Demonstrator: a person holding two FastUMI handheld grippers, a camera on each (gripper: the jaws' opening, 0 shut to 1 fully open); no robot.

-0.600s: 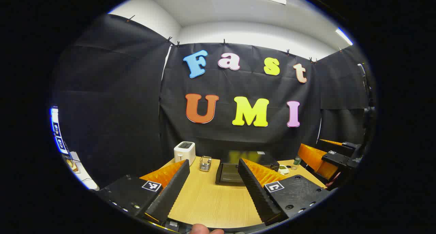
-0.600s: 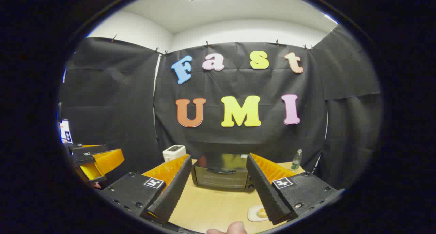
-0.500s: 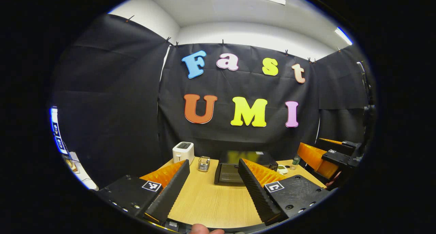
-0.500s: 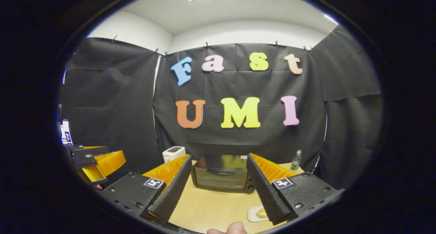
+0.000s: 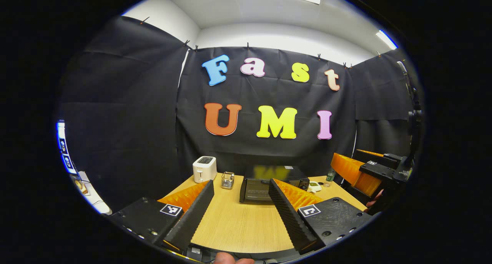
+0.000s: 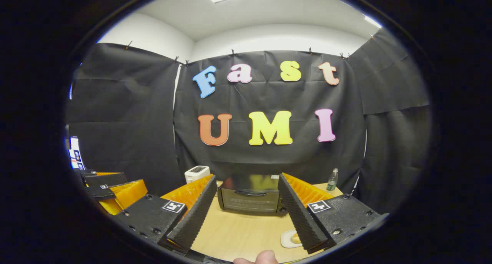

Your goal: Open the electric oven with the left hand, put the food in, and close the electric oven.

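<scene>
In the left gripper view, the left gripper is seen with its 2 black, ridged fingers spread wide above the light wooden table, nothing held between them. Beyond the fingertips, toward 12 o'clock, the black box-shaped electric oven stands at the far side of the table with its door closed. At 11 o'clock from the oven a white toaster is placed, and just beside it, between toaster and oven, a small clear glass jar. At 3 o'clock of the oven a green plastic bottle stands upright, with a small white plate between them; what lies on it is too blurred to be told there. The right gripper, orange and black, is seen at 3 o'clock, well apart from the oven.

In the right gripper view, the right gripper is likewise held open, its 2 fingers empty, with the oven framed between them and its dark handle bar across the closed door. The food, apparently a small round golden pastry, rests on the white plate at 5 o'clock, just beside the right finger. The toaster is at 11 o'clock, the bottle at 2 o'clock, and the left gripper at 9 o'clock.
</scene>
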